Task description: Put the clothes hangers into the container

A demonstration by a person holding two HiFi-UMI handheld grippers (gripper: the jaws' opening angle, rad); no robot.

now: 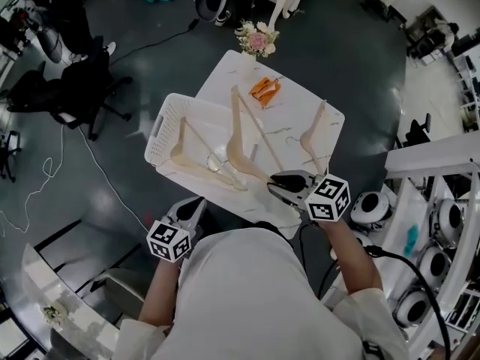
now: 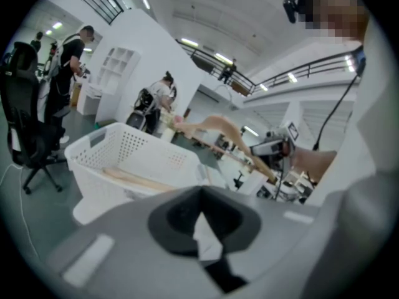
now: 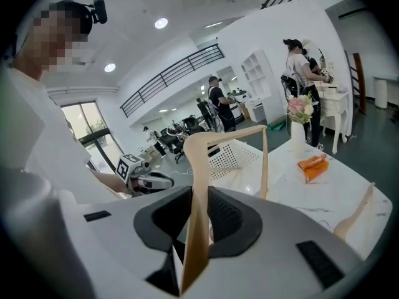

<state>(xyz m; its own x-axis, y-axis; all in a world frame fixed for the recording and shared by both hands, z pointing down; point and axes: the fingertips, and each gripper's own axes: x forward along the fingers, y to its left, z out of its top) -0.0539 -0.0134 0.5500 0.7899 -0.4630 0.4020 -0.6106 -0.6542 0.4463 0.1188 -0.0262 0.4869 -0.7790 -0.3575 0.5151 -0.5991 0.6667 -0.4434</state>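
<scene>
Head view, 12 o'clock = away from the person.

- Held hanger: pale bare wood, curved shoulders plus a straight cross bar. It is lifted off the table and runs from the grip toward 11 o'clock, its far end over the basket's 3 o'clock rim.
- Basket: white, perforated walls, slot handle. It sits on the 9 o'clock side of the white table, overhanging the edge.
- Second hanger: same wood. It lies flat inside the basket along its 6 o'clock wall.
- Third hanger: lies on the table at 3 o'clock, well apart from the basket.
- Right gripper: at the table's 6 o'clock edge, tilted somewhat downward, forearm reaching in from 5 o'clock. Its own view shows the ribbed dark pads pressed on either side of one shoulder end of the held hanger, which stands edge-on between them.
- Left gripper: at 7 o'clock, just outside the basket's near corner and pointing at it, slightly nose-down. The jaws are brought together, nothing between them.
- Orange object and flower vase: at the table's 12 o'clock end.
</scene>
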